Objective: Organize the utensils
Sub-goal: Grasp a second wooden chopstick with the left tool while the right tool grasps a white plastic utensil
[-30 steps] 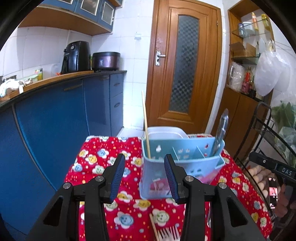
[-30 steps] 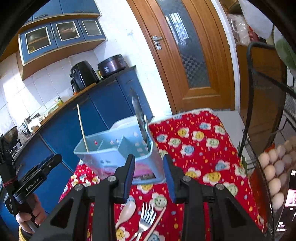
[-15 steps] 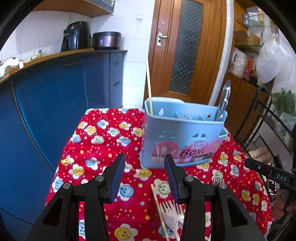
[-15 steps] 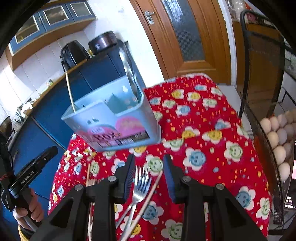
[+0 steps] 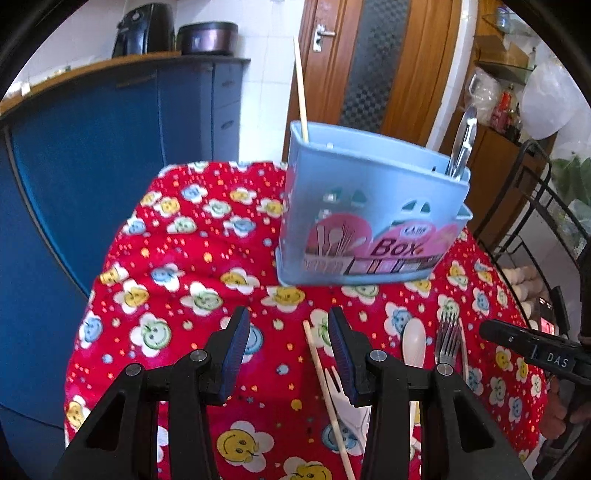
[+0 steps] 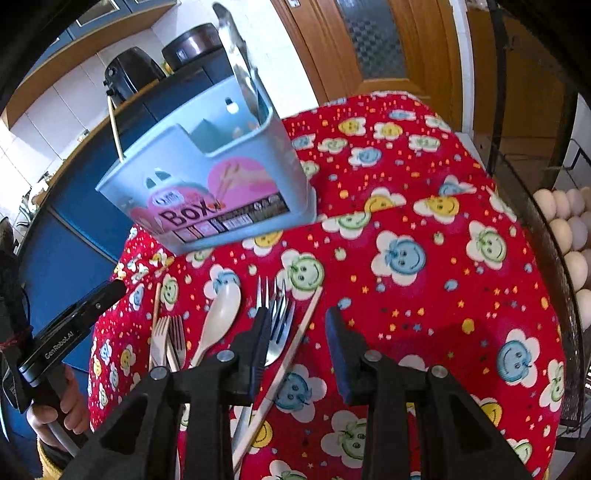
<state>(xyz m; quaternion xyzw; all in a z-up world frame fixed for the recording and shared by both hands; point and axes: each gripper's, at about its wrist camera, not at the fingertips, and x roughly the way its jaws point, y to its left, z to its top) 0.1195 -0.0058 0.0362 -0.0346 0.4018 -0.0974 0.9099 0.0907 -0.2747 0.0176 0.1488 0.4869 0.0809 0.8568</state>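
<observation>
- Both tongs, left tongs [image 5: 286,341] and right tongs [image 6: 297,338], are hanging part-open and empty over the loose cutlery, lower frame.
- Next move, likely: right tongs closing on the chopstick [image 6: 291,341], then carrying it to the blue box [image 6: 207,184] on the tabletop [image 6: 424,288].

Blue kitchen cabinets [image 5: 110,147] under a wooden worktop, white tiled wall [image 5: 266,74], brown wooden door [image 5: 369,62] with patterned glass, daylight

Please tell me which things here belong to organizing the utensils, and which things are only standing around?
For the job:
- blue box
- metal forks
- pale spoon
- wooden forks
- loose chopsticks
- chopstick and metal utensil already in the box

Just around:
- tablecloth
- eggs
- air fryer
- cooker pot
- door
</observation>
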